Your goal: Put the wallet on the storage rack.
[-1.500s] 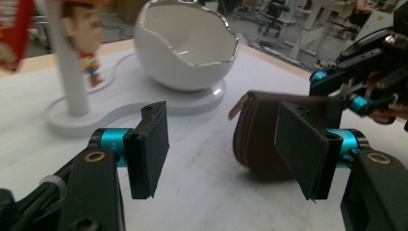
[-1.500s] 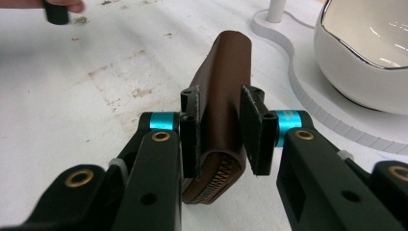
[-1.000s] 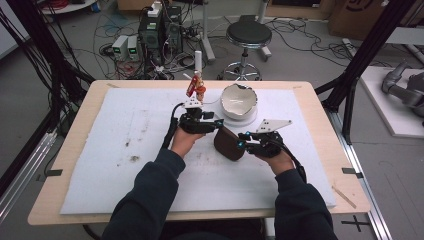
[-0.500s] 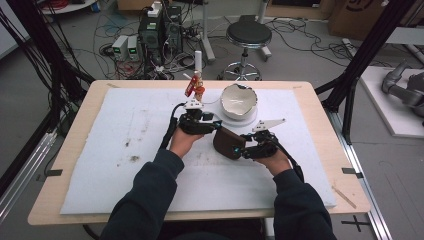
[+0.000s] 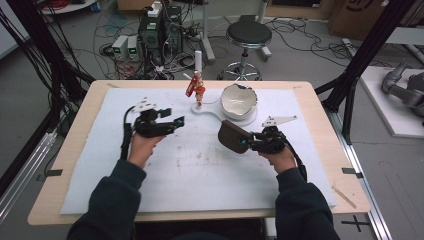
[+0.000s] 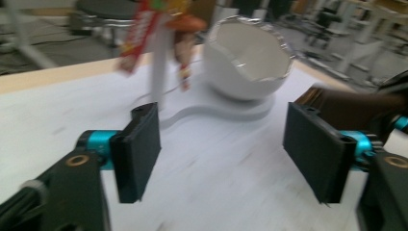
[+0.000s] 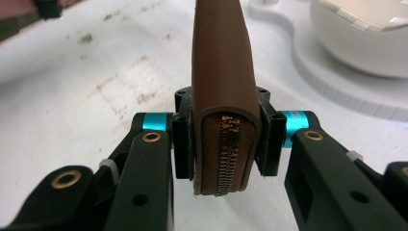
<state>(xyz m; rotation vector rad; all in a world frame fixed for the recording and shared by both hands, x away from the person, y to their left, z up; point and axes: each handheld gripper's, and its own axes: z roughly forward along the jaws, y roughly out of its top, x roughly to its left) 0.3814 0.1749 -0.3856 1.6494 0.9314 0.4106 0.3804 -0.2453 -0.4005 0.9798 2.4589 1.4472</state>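
**Brown zip wallet held edge-up beside the eggshell stand**

While the left gripper [image 5: 172, 121] hovers over the white mat [image 5: 100, 165] toward the worktop's left side, its jaws stand wide apart with nothing between them; they have just been opening. In the left gripper view the two black pads [image 6: 139, 149] frame bare mat, with the stand beyond them. At the far edge of the mat, near its middle, stands a white flat base [image 5: 212, 107] carrying a thin post with a red and orange figure [image 5: 195, 87] on it. On the same base, to the right, sits a white bowl shaped like a broken eggshell [image 5: 239, 101], its jagged rim tipped toward the person. These lie just behind the wallet and between the two grippers' far reach; nothing lies on the mat between the grippers.

Right of centre, the right gripper [image 5: 248, 142] is clamped on a brown zip wallet [image 5: 231, 136], its jaws having just been closing on it. The wallet is clear of the mat, just in front of the bowl's base. In the right gripper view the wallet [image 7: 222, 72] stands on edge between the pads, zipped end [image 7: 231, 154] toward the hand; its long axis runs straight out from the jaws, pointing leftward across the worktop toward the left gripper.
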